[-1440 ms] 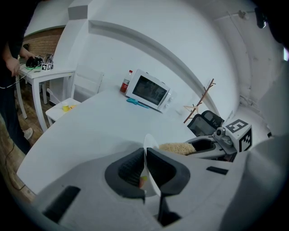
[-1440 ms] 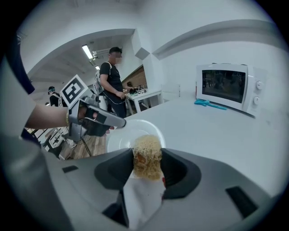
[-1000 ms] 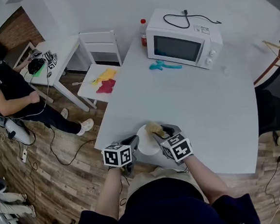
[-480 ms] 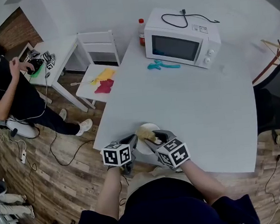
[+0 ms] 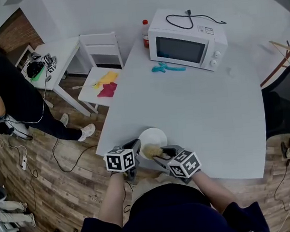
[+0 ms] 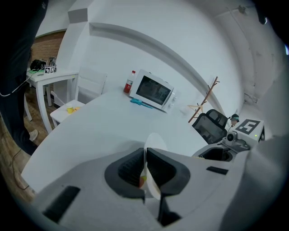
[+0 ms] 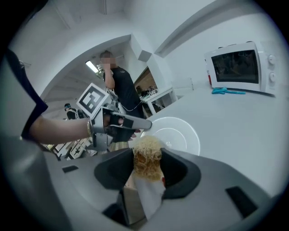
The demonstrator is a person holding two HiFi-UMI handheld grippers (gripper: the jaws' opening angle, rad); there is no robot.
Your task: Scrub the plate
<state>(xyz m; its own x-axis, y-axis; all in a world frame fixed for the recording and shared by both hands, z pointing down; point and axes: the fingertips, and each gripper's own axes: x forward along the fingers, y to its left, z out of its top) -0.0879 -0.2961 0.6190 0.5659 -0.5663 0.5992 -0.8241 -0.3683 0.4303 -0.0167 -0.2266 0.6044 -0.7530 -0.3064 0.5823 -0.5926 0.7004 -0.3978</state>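
Plate (image 5: 153,134) rim pinched in left gripper (image 6: 145,154), scrubber (image 7: 146,153) clamped in right gripper (image 5: 161,155)

White microwave (image 5: 187,39) at the far edge of the table (image 5: 210,112), teal utensil (image 5: 167,68) just before it, red-capped bottle (image 5: 145,33) beside

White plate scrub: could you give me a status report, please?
Left gripper shut on round white plate. Right gripper shut on tan fibrous scrubber, at plate's edge. Nothing blocking.

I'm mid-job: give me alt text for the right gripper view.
Jaws shut on a tan fibrous scrubber, at the near rim of a white plate on the pale table. The left gripper pinches the plate's left edge; a microwave stands far right.
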